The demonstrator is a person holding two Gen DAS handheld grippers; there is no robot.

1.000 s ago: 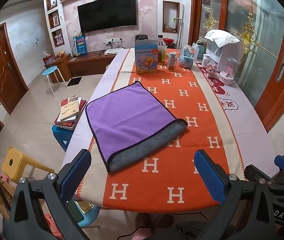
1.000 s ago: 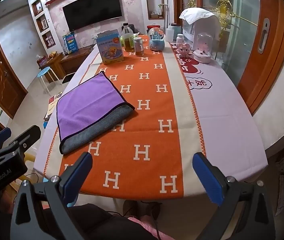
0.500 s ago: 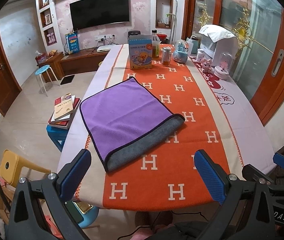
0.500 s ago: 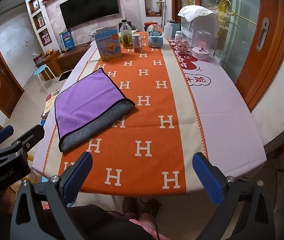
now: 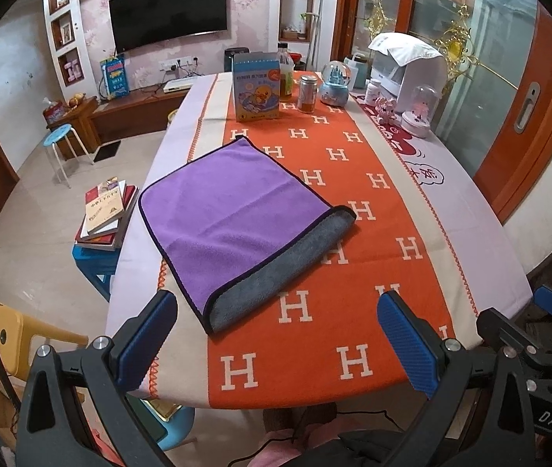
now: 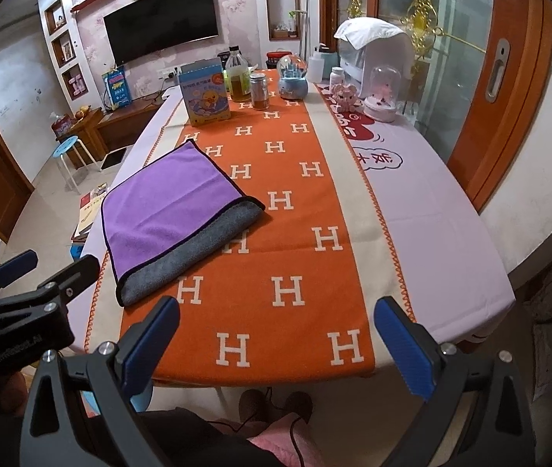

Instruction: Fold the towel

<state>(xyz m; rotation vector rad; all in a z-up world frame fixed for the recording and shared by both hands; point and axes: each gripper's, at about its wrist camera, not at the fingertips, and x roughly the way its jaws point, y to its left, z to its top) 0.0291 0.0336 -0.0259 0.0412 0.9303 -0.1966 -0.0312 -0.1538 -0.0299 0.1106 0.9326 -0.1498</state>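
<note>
Left gripper (image 5: 276, 334) and right gripper (image 6: 276, 334) gape wide, clear of the towel (image 5: 237, 218)

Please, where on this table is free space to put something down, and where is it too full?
Free: the orange strip between the towel and the near table edge, and the pale cloth right of it. Crowded: the far end, around the box, bottle and jars.

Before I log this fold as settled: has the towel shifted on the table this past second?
No. The towel keeps its place against the tablecloth's H marks.
</note>
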